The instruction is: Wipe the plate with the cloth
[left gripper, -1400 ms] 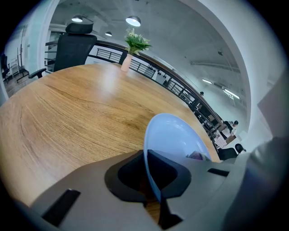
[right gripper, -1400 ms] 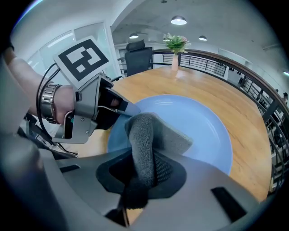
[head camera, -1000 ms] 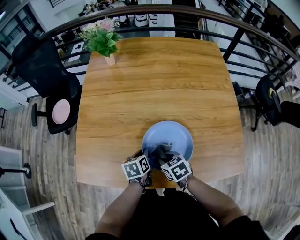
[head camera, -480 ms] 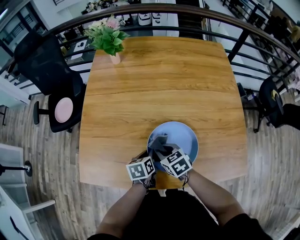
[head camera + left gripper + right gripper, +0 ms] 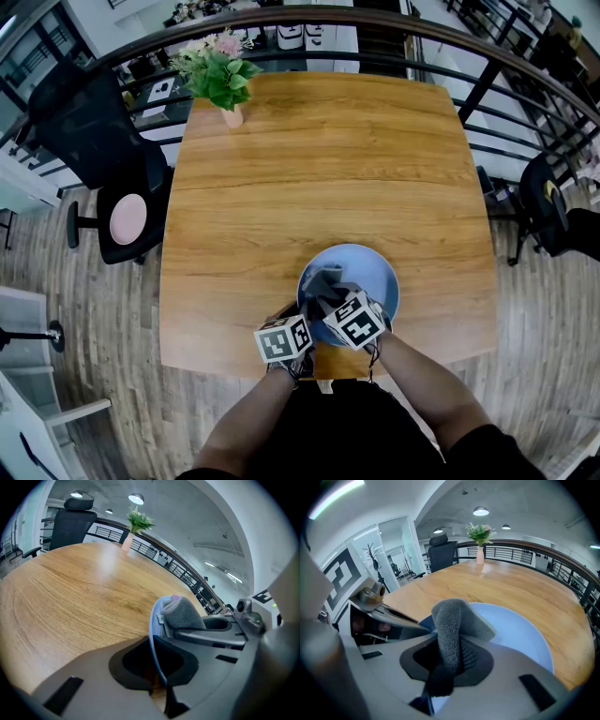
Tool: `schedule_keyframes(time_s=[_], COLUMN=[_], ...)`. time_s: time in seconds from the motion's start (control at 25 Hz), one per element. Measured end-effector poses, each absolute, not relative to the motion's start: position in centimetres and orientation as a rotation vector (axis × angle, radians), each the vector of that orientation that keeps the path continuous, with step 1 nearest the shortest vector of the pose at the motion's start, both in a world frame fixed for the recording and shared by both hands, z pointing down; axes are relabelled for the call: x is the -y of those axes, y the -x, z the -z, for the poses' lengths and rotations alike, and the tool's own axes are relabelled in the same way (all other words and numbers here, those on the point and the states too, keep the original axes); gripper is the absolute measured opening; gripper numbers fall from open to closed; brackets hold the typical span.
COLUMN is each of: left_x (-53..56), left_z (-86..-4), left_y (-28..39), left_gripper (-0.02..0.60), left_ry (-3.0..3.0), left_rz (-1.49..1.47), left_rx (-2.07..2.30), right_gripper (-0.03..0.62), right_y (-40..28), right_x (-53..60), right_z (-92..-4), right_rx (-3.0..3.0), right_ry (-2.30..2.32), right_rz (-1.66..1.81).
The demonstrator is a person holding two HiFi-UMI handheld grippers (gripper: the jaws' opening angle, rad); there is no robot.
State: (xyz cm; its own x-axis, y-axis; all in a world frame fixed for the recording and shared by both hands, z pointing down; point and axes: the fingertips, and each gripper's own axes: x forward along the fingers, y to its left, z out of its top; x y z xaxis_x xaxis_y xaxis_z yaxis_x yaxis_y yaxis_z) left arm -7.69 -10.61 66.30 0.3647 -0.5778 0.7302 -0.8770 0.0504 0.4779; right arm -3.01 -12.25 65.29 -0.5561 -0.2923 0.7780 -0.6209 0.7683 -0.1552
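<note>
A pale blue plate [image 5: 372, 277] sits near the table's front edge. My left gripper [image 5: 298, 317] is shut on the plate's near-left rim [image 5: 154, 641], which runs edge-on between its jaws. A grey cloth [image 5: 323, 284] lies folded on the plate's left part. My right gripper [image 5: 330, 302] is shut on the cloth [image 5: 449, 641], which stands up between its jaws and drapes onto the plate [image 5: 515, 634]. In the left gripper view the cloth [image 5: 183, 613] shows beyond the rim, with the right gripper [image 5: 211, 630] beside it.
The wooden table [image 5: 319, 178] stretches away behind the plate. A pink vase with a plant [image 5: 223, 84] stands at its far left corner. A black chair [image 5: 94, 159] is left of the table, and a railing [image 5: 487, 66] runs behind it.
The right gripper has slid the cloth a little farther onto the plate. The left gripper has stayed on the rim. The head view shifted slightly.
</note>
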Motion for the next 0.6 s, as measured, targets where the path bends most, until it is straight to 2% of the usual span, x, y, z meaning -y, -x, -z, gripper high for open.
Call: schedule_keyframes(time_s=[0.6], left_x=[10.6], left_z=[-66.3], left_y=[7.7], left_gripper=[0.041], left_ry=[-1.638], left_rz=[-0.380], left_rx=[1.326], right_gripper=[0.072], right_y=[-4.8], right_x=[17.4], right_z=[-65.7], right_rx=[2.035], right_ry=[-0.912], right_rz=[-0.512])
